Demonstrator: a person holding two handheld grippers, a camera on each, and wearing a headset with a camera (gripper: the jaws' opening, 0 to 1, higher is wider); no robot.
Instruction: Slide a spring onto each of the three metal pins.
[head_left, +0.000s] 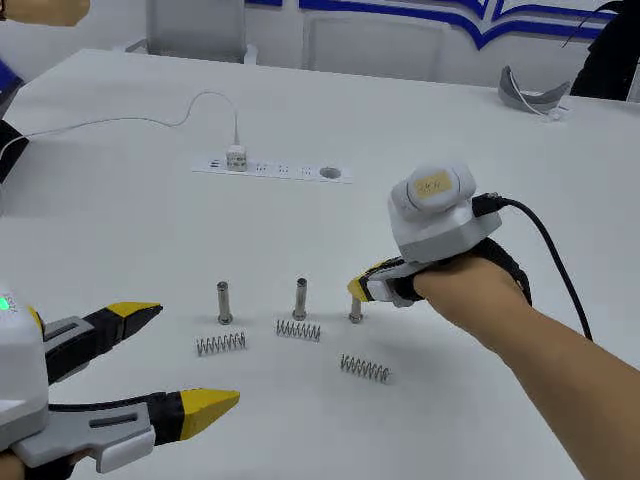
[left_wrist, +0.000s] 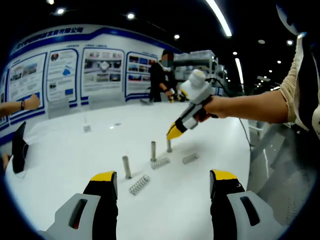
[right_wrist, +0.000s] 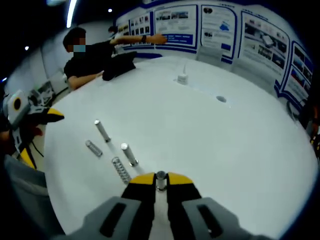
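Observation:
Three short metal pins stand in a row on the white table: left pin (head_left: 224, 302), middle pin (head_left: 300, 298), right pin (head_left: 356, 311). A spring lies flat before each: left spring (head_left: 221, 344), middle spring (head_left: 298, 330), right spring (head_left: 364, 368). My right gripper (head_left: 358, 290) is shut on the top of the right pin (right_wrist: 161, 177), whose head shows between the yellow tips. My left gripper (head_left: 178, 358) stays open near the table's front left, a short way from the left spring (left_wrist: 139, 184), with nothing between its jaws.
A white power strip (head_left: 270, 170) with a plugged-in adapter (head_left: 236, 157) and its cable lies behind the pins. A grey curved object (head_left: 530, 96) sits at the far right corner. A person (right_wrist: 87, 55) leans on the table's far side.

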